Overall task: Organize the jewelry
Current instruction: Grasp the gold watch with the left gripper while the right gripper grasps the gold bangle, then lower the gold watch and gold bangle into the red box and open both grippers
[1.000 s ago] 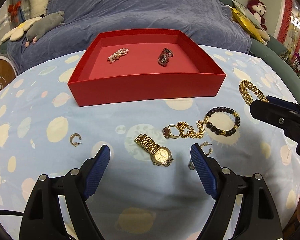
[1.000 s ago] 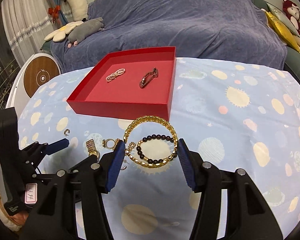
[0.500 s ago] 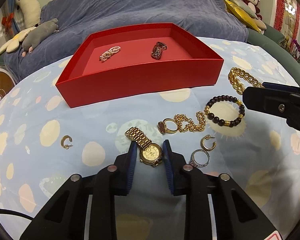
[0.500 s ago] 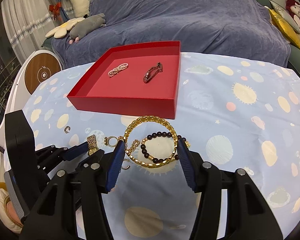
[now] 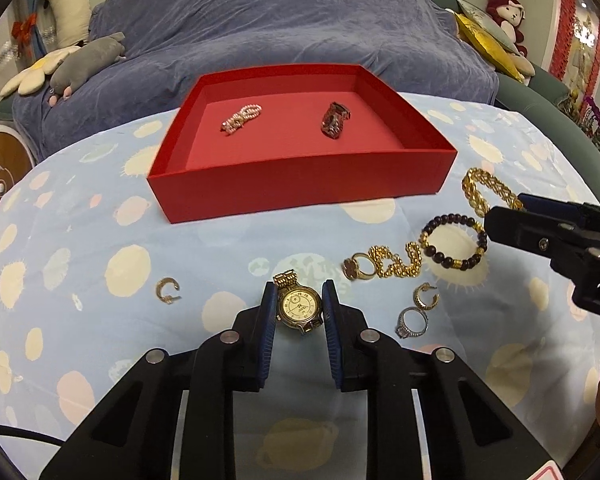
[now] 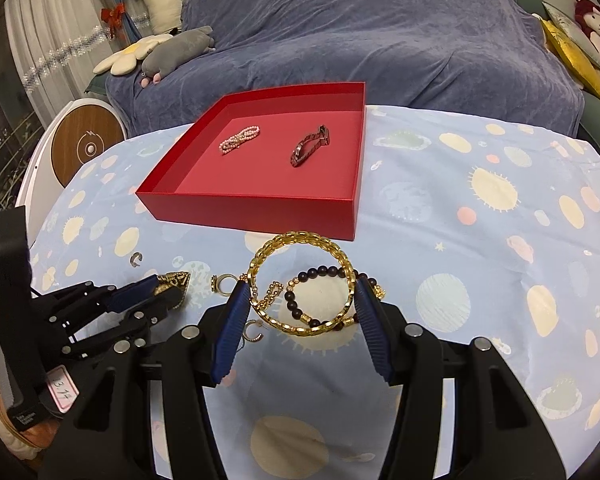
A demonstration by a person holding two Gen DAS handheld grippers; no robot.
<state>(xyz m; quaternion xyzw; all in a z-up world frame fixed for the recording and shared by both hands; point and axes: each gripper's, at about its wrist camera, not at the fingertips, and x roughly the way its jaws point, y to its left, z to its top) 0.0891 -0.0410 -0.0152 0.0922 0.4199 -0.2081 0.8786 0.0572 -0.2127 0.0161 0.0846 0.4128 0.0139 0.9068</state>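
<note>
A red tray holds a pearl bracelet and a dark red bracelet; it also shows in the right wrist view. My left gripper is shut on the gold watch in front of the tray. My right gripper is open, its fingers on either side of a gold chain bracelet and a dark bead bracelet on the cloth. A gold ring, gold chain, hoop earring and silver ring lie nearby.
Another gold hoop earring lies left of the watch. The table wears a light blue patterned cloth. A sofa under a blue cover with plush toys stands behind.
My left gripper closed from wide open around the gold watch and now grips it. My right gripper stayed open around the two bracelets, shifting only slightly.
</note>
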